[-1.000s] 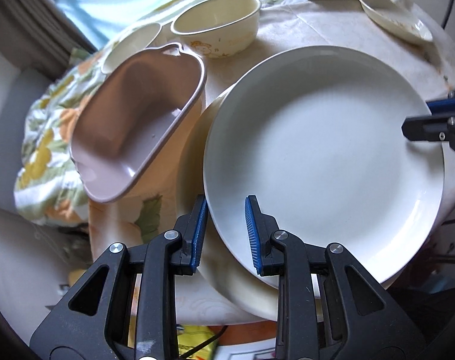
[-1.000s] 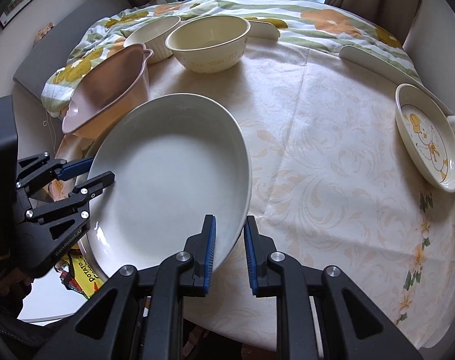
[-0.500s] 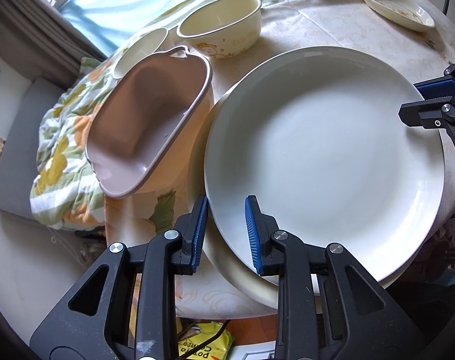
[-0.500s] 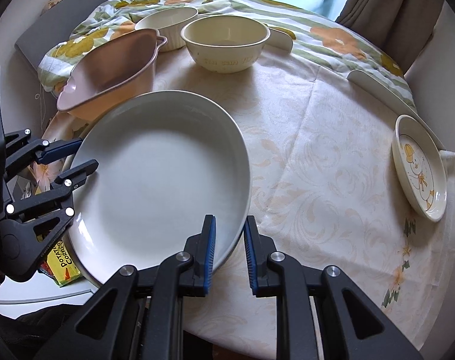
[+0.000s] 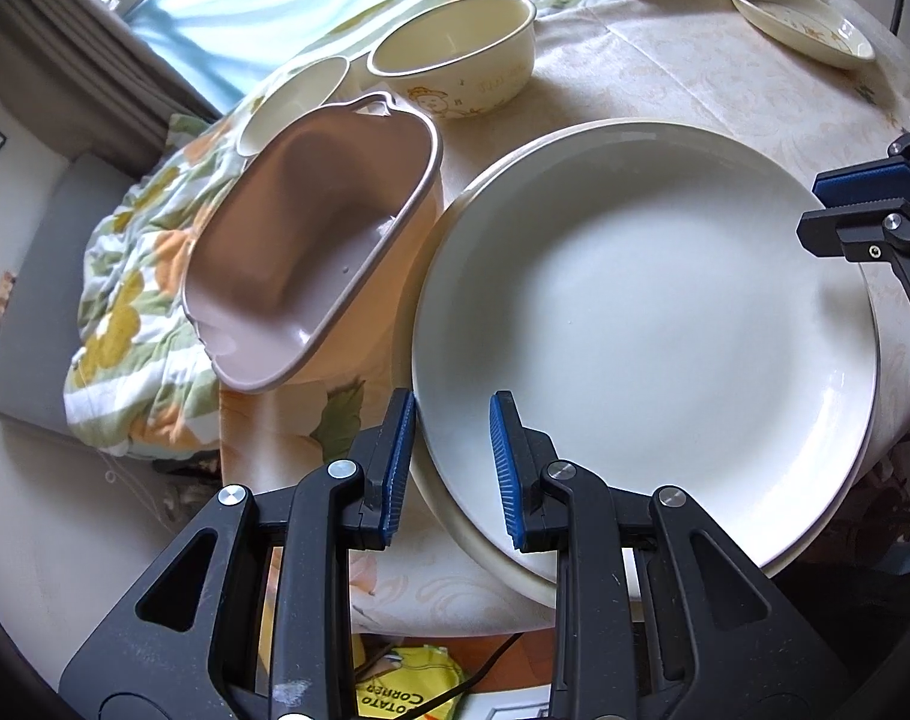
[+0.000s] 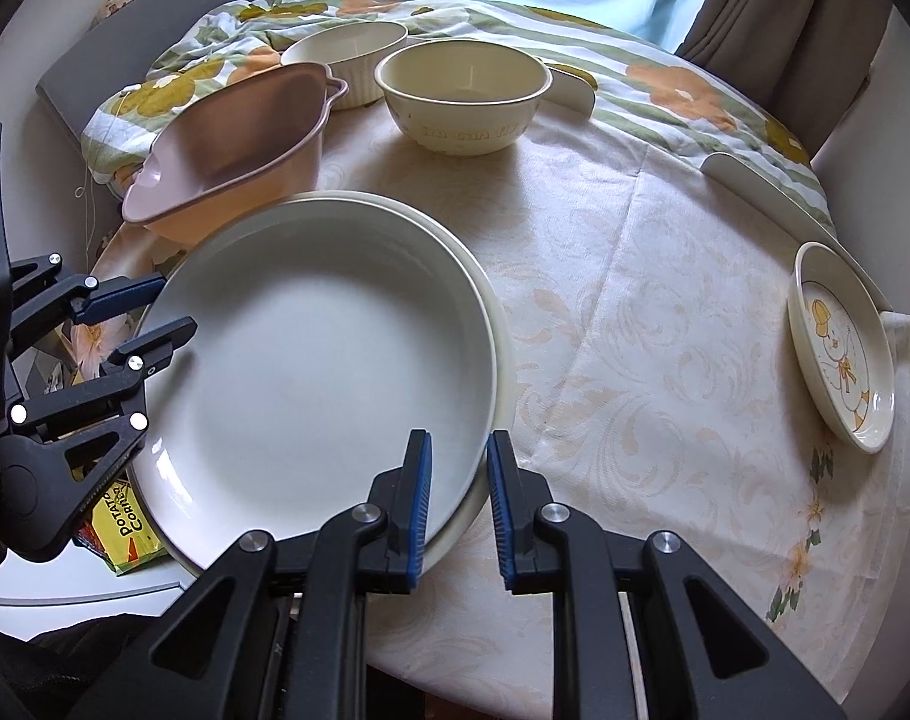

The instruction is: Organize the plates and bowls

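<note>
Round and draped in a cream damask cloth over a floral one, the tabletop (image 6: 665, 330) is sitting before a curtained window and carrying all the crockery. Going from the left, the left tool (image 5: 452, 462) is pinching the near-left rim of the large white round ceramic plate (image 5: 647, 324), one blue pad under the lip and one over it, likely so the wide plate is staying level. Beside it the dusty-pink oval plastic basin (image 5: 311, 252) is leaning tilted at the tabletop's edge, its foot hidden, so what is propping it is unclear. Behind it the white ribbed ceramic bowl (image 6: 347, 54) and the cream round bowl with a printed band (image 6: 464, 96) are standing upright, close together. Under the white plate a second, cream-coloured plate (image 6: 503, 348) is showing only as a crescent of rim, so the held plate seems to be getting stacked on it; whether the two are touching is impossible to tell. The right tool (image 6: 458, 498) is gripping the opposite rim of the same white plate, its pads close together on the lip, sharing the load. Far right, the small shallow dish with a duck print (image 6: 845, 354) is resting near the edge, well apart. Below the tabletop a yellow snack packet (image 6: 119, 534) is partly cut off.
</note>
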The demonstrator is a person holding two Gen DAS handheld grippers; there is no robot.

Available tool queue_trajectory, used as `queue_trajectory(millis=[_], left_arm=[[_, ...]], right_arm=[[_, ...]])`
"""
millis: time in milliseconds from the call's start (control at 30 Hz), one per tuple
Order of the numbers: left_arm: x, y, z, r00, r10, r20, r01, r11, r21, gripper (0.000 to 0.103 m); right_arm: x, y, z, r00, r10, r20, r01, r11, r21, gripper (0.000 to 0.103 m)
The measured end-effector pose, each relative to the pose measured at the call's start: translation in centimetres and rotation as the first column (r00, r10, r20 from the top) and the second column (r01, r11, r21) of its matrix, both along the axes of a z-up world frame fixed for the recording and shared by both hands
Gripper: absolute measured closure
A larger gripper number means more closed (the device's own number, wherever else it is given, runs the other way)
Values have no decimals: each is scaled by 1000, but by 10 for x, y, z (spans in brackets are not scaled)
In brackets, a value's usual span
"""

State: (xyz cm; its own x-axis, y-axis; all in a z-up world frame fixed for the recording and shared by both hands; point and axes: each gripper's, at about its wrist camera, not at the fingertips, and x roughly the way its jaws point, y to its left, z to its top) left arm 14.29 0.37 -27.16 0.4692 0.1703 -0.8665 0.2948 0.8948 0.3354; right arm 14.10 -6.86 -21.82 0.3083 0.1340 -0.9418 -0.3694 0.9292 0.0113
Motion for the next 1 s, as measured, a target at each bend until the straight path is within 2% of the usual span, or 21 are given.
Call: queue_trajectory(millis=[267,400,467,533,600,633,667,700,733,833,900,1000], left_arm=[[4,4,17,1000,24,3,-23,998,-61,81],[4,3,44,999,25,28,-22,994,-108,81],[4,0,63,998,16,54,-9,990,-139,77],[5,-6,83,996,-1,85,16,984,-179,63],[7,-14,102,992,-22,128,49,975,-216,5],[7,-20,113,986,-34,162,72,969,-235,0],[8,-26,124,980,-57,190,107,959,-264,0],[10,-34,131,977,-82,194,137,948,-288,0],[13,-42,137,976,-105,190,161,937,-310,0],[30,-69,153,967,-180,179,237,895,-377,0],[42,-89,164,956,-233,178,287,867,-408,0],[62,-124,181,929,-316,190,369,808,-459,0]], right_arm=[[-1,-13,8,999,-53,-5,54,995,79,86],[-8,-31,26,995,-102,11,100,988,117,86],[-14,-47,37,990,-140,26,135,982,132,86],[-22,-67,51,980,-195,44,186,969,160,86],[-30,-89,64,964,-260,47,248,952,182,86],[-35,-99,70,954,-294,54,280,942,183,77],[-40,-108,76,942,-329,69,312,932,184,66],[-46,-119,83,928,-363,84,343,920,190,30],[-51,-128,90,916,-390,96,365,909,203,2],[-67,-153,108,875,-472,105,439,867,234,1],[-73,-171,118,842,-531,98,502,837,219,1],[-83,-199,140,761,-629,160,595,775,215,1]])
